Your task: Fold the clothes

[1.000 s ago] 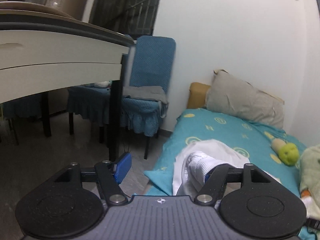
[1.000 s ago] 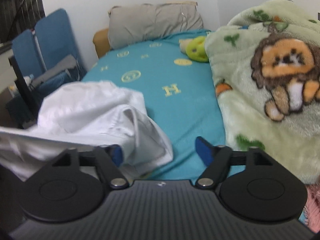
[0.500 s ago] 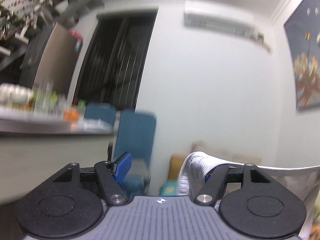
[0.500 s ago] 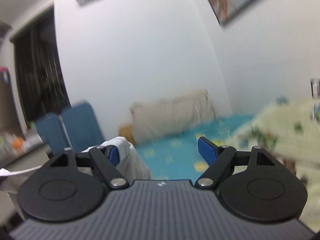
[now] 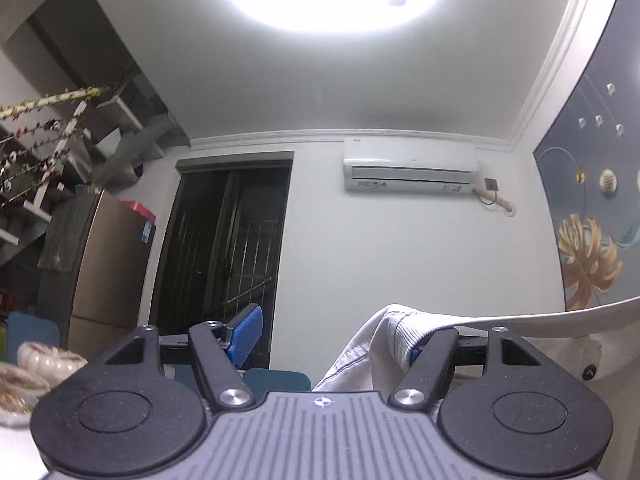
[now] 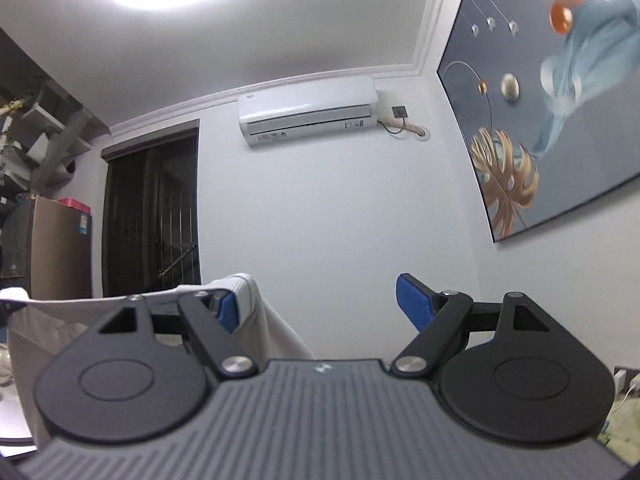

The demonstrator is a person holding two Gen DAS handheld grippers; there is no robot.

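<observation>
Both your grippers point up at the far wall and ceiling, with the AC unit [image 5: 411,169] and dark door [image 5: 224,252] ahead.

Your left gripper [image 5: 332,338] has its jaws spread wide. The shirt [image 5: 376,344] is draped over the right-hand finger only: a ribbed white hem wraps the blue pad so that just a sliver of blue shows. The other pad [image 5: 245,334] is bare, well apart from the cloth. From that finger a taut white edge runs off to the right side of the view.

Your right gripper [image 6: 320,304] is likewise spread. Here the shirt [image 6: 256,312] hangs over the left-hand finger, folded over its blue pad, and falls down in front of the gripper body. A stretched edge leads away to the left of the view. The right-hand pad [image 6: 414,300] is clear of cloth.

So the shirt is hooked on one finger of each gripper, not pinched, and seems to span the gap between them; the middle of it is out of view.

A painting [image 6: 552,100] hangs on the right wall and a fridge [image 5: 108,276] stands left of the door.
</observation>
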